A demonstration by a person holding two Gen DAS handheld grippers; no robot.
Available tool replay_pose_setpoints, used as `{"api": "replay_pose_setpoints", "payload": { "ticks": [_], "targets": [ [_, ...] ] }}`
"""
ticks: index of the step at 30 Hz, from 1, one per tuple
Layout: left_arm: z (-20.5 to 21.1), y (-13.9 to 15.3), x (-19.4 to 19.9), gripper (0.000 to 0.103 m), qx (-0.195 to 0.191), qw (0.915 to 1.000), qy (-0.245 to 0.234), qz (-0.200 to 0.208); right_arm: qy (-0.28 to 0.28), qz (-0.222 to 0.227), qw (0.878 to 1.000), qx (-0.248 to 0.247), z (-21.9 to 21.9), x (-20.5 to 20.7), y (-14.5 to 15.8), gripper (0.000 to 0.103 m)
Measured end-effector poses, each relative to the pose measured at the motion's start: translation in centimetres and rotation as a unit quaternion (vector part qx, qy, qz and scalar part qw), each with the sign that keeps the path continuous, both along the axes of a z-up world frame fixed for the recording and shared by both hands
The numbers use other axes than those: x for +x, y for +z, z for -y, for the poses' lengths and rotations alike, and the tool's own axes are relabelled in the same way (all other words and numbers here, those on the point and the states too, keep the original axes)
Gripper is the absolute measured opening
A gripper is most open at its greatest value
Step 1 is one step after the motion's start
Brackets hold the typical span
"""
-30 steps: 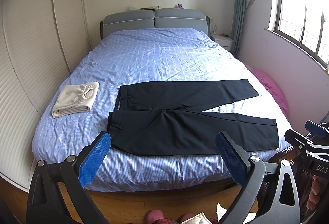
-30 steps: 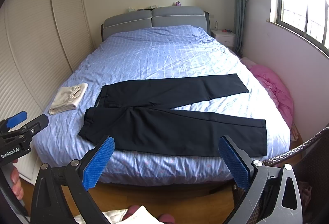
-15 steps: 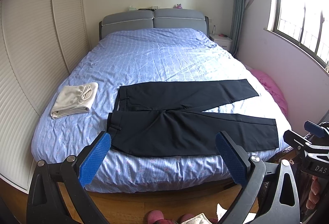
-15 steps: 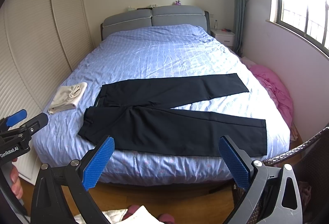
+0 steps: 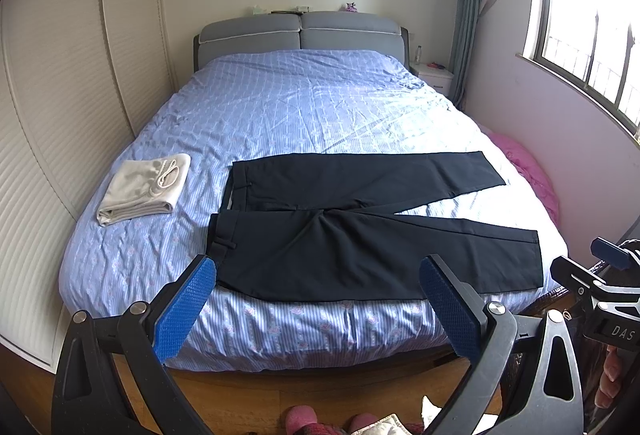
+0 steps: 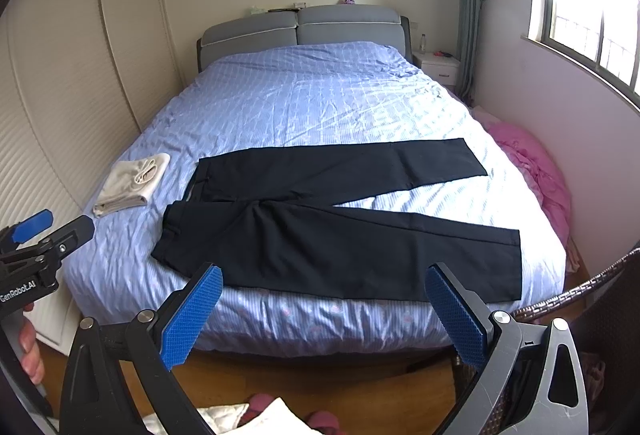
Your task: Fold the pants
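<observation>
Left wrist view: left gripper (image 5: 316,311) spread wide, grasping nothing, low in frame.
Cream folded cloth (image 5: 144,189): left of centre on the bed (image 5: 320,107).
Pants (image 5: 360,227): flat across the bed's near edge, waistband left, 2 legs splayed rightward.
Right wrist view only: left gripper at left edge.
Right gripper (image 6: 324,313): released, empty; brown wicker (image 6: 600,283) lower right.

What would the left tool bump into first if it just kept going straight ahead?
Probably the black pants spread across the near part of the bed. The open left tool points at their lower leg, close to the mattress edge. Nothing shows in between, though depth is hard to judge here.
</observation>
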State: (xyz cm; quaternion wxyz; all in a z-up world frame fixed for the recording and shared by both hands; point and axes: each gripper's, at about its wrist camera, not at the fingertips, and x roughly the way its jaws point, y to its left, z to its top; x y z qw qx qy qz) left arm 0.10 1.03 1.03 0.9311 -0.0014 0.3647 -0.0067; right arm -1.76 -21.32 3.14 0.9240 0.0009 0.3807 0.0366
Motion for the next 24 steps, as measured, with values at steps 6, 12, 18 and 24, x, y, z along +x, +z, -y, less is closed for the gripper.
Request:
{"api": "replay_pose_setpoints", "payload": {
  "ticks": [6, 12, 18, 24],
  "targets": [
    [-0.8, -1.2, 0.4, 0.103, -0.006, 0.9998, 0.015, -0.010, 0.006, -0.014, 1.000, -0.001, -0.5, 0.7, -0.7, 0.102],
    [-2.8, -3.5, 0.4, 0.103, -0.003, 0.9982, 0.049, -0.034, 0.021, -0.040, 0.999, 0.011, -1.6, 1.9, -3.0, 0.102],
    [-7.1, -7.3, 1.8, 0.103, -0.007, 0.9932, 0.088, -0.075, 0.045, -0.072, 0.996, 0.014, -4.4, 4.1, -6.9, 0.102],
    [-11.8, -13.7, 5.8, 0.103, -0.017, 0.9888, 0.091, -0.117, 0.049, -0.094, 0.994, 0.032, -8.4, 7.5, -12.3, 0.102]
  ]
}}
